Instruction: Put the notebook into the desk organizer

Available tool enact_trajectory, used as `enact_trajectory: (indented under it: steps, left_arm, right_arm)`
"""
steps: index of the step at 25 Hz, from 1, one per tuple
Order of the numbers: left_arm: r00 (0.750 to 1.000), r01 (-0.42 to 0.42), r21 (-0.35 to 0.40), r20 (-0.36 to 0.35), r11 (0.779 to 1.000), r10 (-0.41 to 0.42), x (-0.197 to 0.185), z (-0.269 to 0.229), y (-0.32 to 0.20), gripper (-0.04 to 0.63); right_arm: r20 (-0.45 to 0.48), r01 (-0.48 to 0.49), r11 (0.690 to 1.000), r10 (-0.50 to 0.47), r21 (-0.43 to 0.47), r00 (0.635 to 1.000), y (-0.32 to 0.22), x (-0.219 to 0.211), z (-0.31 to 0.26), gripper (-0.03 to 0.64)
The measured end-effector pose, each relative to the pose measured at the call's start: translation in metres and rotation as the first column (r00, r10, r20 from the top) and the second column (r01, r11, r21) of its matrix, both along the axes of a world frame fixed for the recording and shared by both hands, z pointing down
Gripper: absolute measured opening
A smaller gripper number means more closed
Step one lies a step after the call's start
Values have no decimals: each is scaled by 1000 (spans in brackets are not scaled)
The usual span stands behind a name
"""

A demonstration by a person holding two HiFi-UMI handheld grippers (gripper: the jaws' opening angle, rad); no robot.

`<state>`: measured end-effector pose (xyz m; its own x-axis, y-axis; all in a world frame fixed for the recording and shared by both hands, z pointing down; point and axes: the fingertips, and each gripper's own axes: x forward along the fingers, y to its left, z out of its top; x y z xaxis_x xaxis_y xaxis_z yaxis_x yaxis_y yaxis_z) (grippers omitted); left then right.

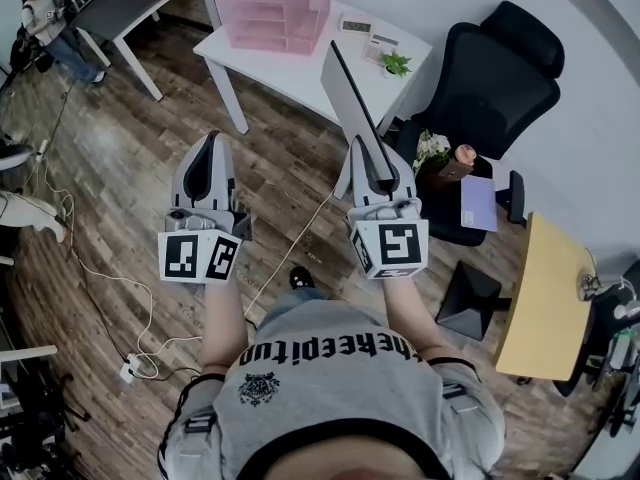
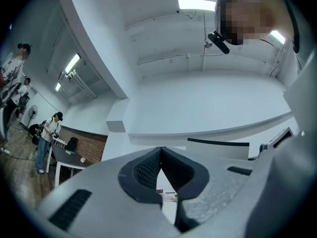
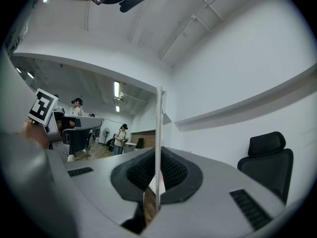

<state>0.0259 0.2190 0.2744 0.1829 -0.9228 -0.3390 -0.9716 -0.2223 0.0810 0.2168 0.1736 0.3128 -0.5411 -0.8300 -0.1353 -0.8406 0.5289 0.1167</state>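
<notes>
While left gripper (image 1: 212,140) hovers short of the white desk (image 1: 292,74), jaws clenched empty, the pink desk organizer (image 1: 272,8) stands on that desk's left end. Right gripper (image 1: 367,150), likewise short of the desk, grasps the grey notebook (image 1: 345,93) upright on edge.

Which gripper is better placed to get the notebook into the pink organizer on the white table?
Right. The right gripper is clamped on the notebook, aimed toward the desk organizer; the left gripper is shut, empty.
</notes>
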Motion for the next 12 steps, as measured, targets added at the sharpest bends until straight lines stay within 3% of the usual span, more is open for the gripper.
enact_trajectory:
  steps: [12]
  left_arm:
    - [1000,-27,-2,-2,1000,27,-38,9,-59,3]
  right_arm:
    - [-9,-8,1000,8,14,1000,-57,-41,3,9]
